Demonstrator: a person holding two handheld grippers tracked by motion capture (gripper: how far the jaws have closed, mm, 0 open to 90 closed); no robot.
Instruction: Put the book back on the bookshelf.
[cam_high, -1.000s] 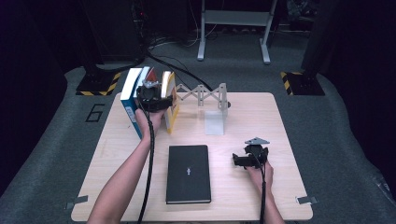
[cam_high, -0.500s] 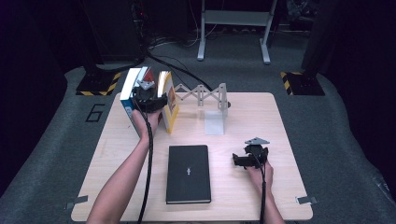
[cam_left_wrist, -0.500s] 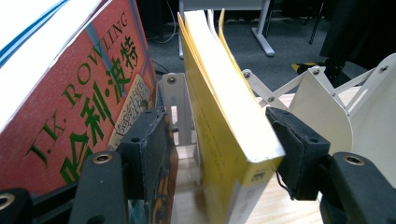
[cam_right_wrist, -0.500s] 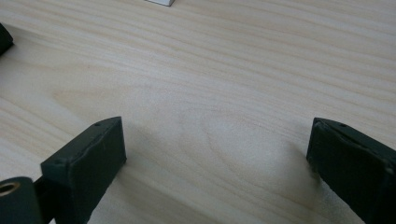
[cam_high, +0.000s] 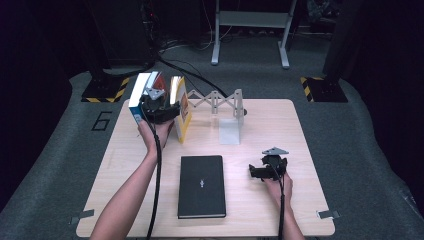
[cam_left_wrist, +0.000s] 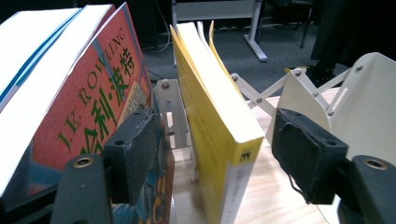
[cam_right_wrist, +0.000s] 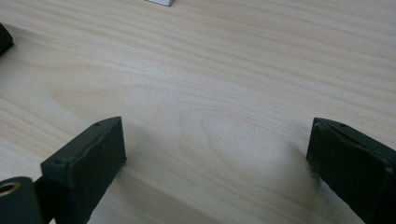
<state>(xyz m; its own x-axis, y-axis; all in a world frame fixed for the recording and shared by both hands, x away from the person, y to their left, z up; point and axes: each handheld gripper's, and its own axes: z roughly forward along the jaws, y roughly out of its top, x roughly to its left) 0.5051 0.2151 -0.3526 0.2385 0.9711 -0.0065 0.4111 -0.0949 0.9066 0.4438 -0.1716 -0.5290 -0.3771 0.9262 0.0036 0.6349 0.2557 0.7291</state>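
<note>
Yellow book (cam_left_wrist: 219, 126) stands upright between the left gripper's (cam_left_wrist: 224, 149) parted jaws, untouched.

The left gripper (cam_high: 161, 107) is held up near the desk's far left corner, its jaws apart and just opened further. The right gripper (cam_high: 260, 171) rests low near the near right corner, jaws wide.

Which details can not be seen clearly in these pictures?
- Yellow book: left gripper view, its cover faces away and the spine is cut by the bottom edge.
- Orange book: same view, a jaw covers the lower cover.
- Black book: high view, cover emblem too small.
</note>
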